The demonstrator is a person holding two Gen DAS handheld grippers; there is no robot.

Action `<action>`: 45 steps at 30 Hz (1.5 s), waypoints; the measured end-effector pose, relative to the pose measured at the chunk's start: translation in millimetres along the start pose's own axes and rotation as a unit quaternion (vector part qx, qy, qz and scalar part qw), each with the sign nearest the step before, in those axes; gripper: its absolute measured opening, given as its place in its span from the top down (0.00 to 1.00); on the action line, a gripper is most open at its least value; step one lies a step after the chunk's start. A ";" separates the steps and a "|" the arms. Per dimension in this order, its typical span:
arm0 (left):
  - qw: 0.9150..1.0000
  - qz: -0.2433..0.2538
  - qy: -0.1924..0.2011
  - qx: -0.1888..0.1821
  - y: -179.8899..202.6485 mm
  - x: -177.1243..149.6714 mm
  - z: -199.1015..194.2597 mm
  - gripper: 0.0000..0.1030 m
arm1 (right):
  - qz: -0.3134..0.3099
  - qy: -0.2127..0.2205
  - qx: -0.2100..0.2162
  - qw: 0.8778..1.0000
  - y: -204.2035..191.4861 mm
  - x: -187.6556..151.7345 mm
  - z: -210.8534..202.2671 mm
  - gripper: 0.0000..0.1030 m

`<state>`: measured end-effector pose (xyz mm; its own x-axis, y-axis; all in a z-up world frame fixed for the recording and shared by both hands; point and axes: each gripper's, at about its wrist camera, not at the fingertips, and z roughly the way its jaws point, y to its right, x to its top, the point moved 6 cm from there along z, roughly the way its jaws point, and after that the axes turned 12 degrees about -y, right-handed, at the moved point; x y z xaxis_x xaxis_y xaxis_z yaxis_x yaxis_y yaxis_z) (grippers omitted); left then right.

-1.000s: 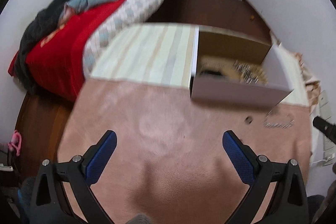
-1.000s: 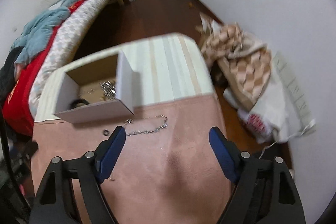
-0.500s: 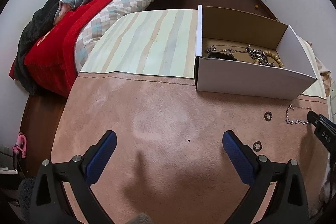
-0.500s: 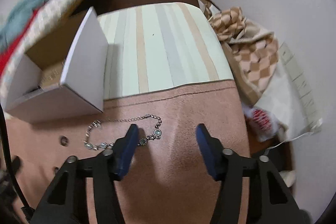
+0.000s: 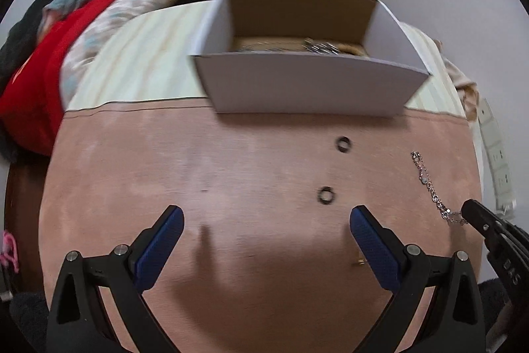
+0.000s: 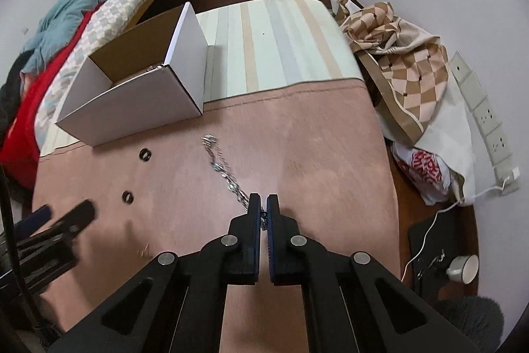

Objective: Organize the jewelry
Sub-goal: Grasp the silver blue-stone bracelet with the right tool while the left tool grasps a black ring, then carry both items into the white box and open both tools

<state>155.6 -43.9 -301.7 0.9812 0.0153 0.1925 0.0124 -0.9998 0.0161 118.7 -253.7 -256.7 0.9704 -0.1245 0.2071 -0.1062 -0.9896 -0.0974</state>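
right gripper (image 6: 263,204): black frame, blue pads, jaws pinched together on the near end of the silver chain bracelet (image 6: 228,176); its tip also shows at the right edge of the left wrist view (image 5: 471,210)
silver chain bracelet: runs from the pinch point away toward the far left, stretched in a line over the pink suede-like mat (image 6: 314,138); far end lies free on the mat, near the box but apart from it; whether the middle is lifted or resting, cannot tell
left gripper (image 5: 266,222): jaws wide apart, nothing between them, hovering over the near part of the mat; appears blurred at the left edge of the right wrist view
dark metal ring, near one (image 5: 326,195): flat on the mat, just beyond the left gripper's right finger (image 5: 373,240), not touching it
dark metal ring, far one (image 5: 344,144): on the mat between the near ring and the box, apart from both
white cardboard box with brown inside (image 5: 307,88): open top, sits across the seam of the mat and the striped pale cloth (image 6: 274,45); silver chains and beads (image 5: 322,47) lie inside, detail blurred
surroundings: bed with red and teal bedding (image 6: 66,32) far left, checked brown cloth heap (image 6: 400,62) right, white power strip (image 6: 486,111) far right by the wall
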 end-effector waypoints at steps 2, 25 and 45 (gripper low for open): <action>1.000 0.011 -0.002 0.001 7.6 1.3 4.5 0.07 | 0.001 0.001 -0.002 1.000 3.0 -2.5 -3.2 0.97; 0.998 0.046 0.024 -0.029 24.3 12.7 -7.3 0.91 | 0.007 0.022 0.017 1.000 3.1 5.5 -29.4 0.97; 0.993 0.026 0.066 -0.098 -21.1 124.1 -104.3 0.91 | -0.106 0.116 0.094 0.983 -103.8 129.7 -154.4 0.97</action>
<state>257.1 -19.5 -175.8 0.9456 -0.0225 0.3245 -0.0884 -0.9778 0.1899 222.1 -178.3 -69.4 0.8882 0.0480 0.4569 0.1559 -0.9670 -0.2015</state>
